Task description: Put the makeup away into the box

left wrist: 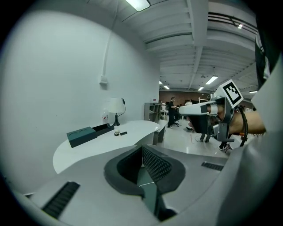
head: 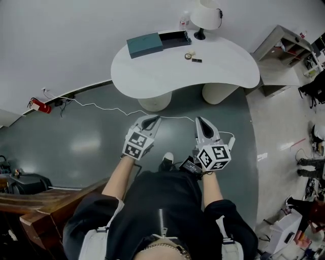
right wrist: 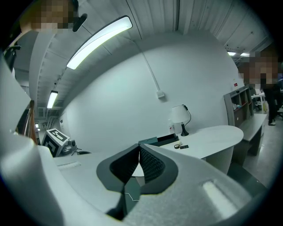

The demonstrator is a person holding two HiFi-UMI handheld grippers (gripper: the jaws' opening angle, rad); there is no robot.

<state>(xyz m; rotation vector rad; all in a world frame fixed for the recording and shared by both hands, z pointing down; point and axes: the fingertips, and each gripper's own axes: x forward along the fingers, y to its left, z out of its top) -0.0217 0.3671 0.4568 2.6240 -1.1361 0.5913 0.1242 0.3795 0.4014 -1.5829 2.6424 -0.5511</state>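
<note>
The person holds both grippers over the floor, well short of the white surface (head: 223,71). The left gripper (head: 150,120) has its jaws together with nothing between them, and so does the right gripper (head: 202,123). A dark open box (head: 175,37) lies along the surface's far edge, with a teal lid (head: 144,44) touching its left end and a lamp (head: 205,15) to its right. The makeup, seemingly a round pot (head: 188,56) and a dark stick (head: 196,60), sits just in front of the box, outside it.
</note>
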